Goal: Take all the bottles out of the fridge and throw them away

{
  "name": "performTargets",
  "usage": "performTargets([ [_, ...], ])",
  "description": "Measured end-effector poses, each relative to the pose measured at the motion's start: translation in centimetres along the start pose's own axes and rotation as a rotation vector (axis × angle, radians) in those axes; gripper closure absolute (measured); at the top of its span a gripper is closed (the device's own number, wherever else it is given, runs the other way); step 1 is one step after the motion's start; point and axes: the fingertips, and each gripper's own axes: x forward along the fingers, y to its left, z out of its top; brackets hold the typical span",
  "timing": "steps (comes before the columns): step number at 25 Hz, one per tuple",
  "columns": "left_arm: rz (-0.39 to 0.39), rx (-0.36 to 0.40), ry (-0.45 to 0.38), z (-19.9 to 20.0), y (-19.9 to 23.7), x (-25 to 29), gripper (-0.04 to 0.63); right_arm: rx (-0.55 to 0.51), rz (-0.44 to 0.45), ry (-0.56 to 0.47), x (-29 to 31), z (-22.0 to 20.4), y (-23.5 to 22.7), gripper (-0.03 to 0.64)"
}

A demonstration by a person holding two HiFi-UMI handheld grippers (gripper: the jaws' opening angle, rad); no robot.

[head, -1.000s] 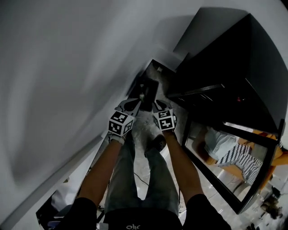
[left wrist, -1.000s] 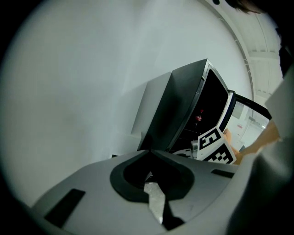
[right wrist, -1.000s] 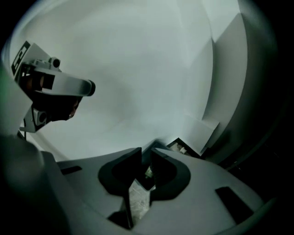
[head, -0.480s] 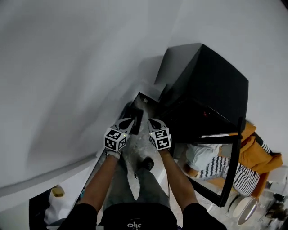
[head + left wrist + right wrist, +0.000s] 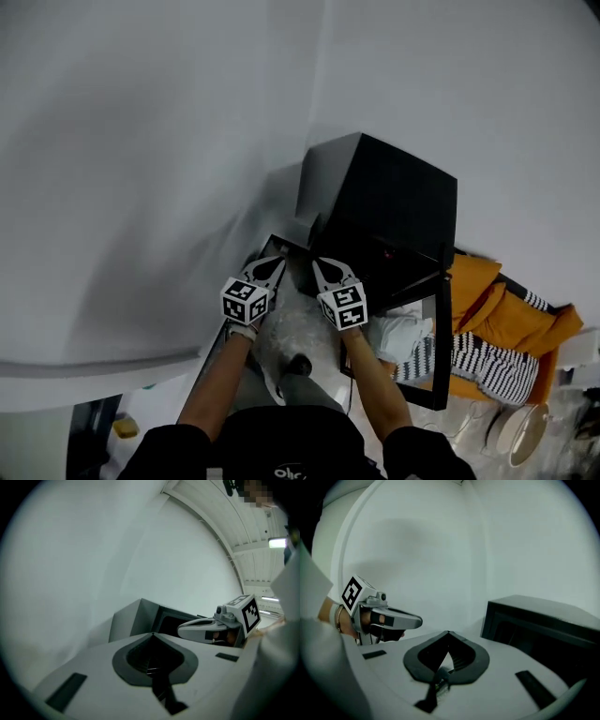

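The black fridge (image 5: pixel 384 202) stands against the white wall, seen from above, with its door (image 5: pixel 439 328) swung open toward me. No bottle shows in any view. Both grippers are held side by side in front of the fridge. My left gripper (image 5: pixel 275 266) is shut with nothing between its jaws, its tips meeting (image 5: pixel 152 633). My right gripper (image 5: pixel 320 266) is likewise shut and holds nothing (image 5: pixel 448 632). Each gripper view shows the other gripper beside it: the right gripper (image 5: pixel 206 629) and the left gripper (image 5: pixel 401 619). The fridge (image 5: pixel 539 620) fills the right side of the right gripper view.
Orange cushions (image 5: pixel 511 319) and a striped cloth (image 5: pixel 483 361) lie right of the open door. Plates (image 5: pixel 520 436) sit at the lower right. A white counter edge (image 5: pixel 112 361) runs along the left. My shoe (image 5: pixel 298 366) stands on the speckled floor below the grippers.
Both grippers have risen from near the floor to the fridge's height. The view has swung up, so the fridge's top and open door now sit mid-frame.
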Motion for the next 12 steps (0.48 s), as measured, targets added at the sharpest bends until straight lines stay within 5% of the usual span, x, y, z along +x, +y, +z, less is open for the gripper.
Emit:
performTargets([
  [12, -0.160, 0.087, -0.026, 7.6, -9.0, 3.0, 0.594, -0.021, -0.108, -0.095, -8.6, 5.3, -3.8, 0.609],
])
